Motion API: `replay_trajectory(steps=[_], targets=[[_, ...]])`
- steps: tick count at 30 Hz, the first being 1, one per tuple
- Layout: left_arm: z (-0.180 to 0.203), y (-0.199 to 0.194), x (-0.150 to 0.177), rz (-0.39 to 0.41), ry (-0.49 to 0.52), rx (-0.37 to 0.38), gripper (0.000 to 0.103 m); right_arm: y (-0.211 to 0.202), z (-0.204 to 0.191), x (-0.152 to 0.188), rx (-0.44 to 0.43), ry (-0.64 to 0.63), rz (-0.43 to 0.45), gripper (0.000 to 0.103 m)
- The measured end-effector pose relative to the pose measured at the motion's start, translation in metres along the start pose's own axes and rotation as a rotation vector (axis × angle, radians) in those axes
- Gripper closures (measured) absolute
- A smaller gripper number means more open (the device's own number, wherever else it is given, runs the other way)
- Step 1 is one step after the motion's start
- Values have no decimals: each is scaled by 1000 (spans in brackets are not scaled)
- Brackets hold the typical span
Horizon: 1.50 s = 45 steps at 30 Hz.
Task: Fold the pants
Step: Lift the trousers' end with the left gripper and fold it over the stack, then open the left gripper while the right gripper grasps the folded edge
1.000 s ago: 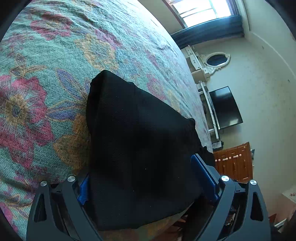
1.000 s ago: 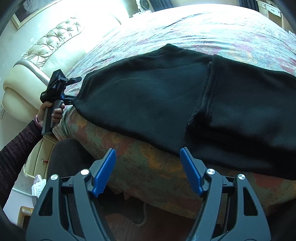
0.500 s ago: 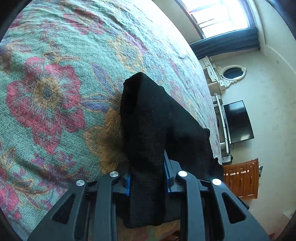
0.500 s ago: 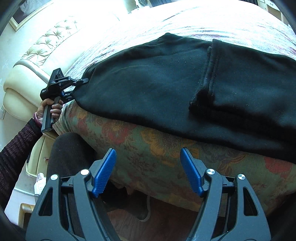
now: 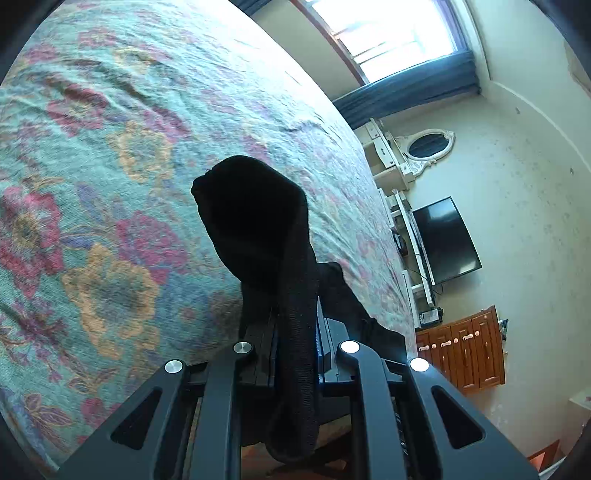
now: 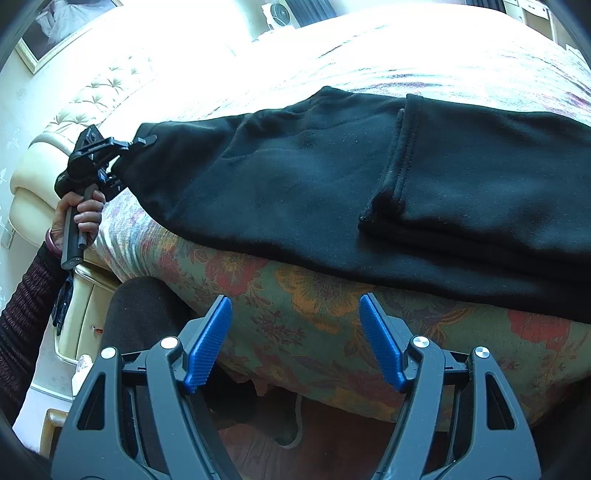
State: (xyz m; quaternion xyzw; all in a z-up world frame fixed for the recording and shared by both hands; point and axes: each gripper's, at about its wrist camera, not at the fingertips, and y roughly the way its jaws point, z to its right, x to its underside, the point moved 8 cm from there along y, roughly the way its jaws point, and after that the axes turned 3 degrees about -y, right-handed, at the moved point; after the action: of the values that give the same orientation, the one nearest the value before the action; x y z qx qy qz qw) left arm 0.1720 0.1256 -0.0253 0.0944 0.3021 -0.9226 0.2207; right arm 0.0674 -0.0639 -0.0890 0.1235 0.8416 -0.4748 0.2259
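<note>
Black pants lie folded along the near edge of a bed with a floral bedspread; a doubled layer lies on the right. My left gripper is closing on the left end of the pants, which is pinched between its pads and lifted off the bedspread. In the right wrist view that left gripper holds the cloth corner at the far left, with a hand on its handle. My right gripper hangs open below the bed edge, nothing between its blue pads.
A cream tufted headboard stands behind the left gripper. A dark-clothed knee is beside the bed edge. Past the bed's far side are a window, an oval mirror, a television and a wooden cabinet.
My left gripper closed from wide open onto the pants' end and raised it off the bed, bunching the cloth. The right gripper stayed open in about the same place.
</note>
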Motion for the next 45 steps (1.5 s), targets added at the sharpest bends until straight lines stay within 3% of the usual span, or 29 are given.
replay_trajectory(steps=[8,13,18,26,34,37,41,44,45], targets=[[84,35,12,-43,70,70,89,-18,5,-3,-15,24,49,32],[141,78,39,-104,136,101,89,-30,10,-6,-23,46,84,31],[181,136,81,-200,250,63,89,-44,19,-4,-26,79,117,31],[197,229,149,-343,301,-3,89,-66,47,10,-6,155,157,31],[178,282,172,-363,331,-135,87,-78,76,28,14,248,170,31],[179,285,180,-351,349,-143,76,-81,82,31,19,269,173,31],[192,274,187,-335,383,-76,42,-88,91,33,31,297,183,31],[198,253,186,-281,396,-35,35,-96,96,31,33,321,200,31],[198,244,183,-257,409,-39,27,-102,99,28,32,327,207,31]])
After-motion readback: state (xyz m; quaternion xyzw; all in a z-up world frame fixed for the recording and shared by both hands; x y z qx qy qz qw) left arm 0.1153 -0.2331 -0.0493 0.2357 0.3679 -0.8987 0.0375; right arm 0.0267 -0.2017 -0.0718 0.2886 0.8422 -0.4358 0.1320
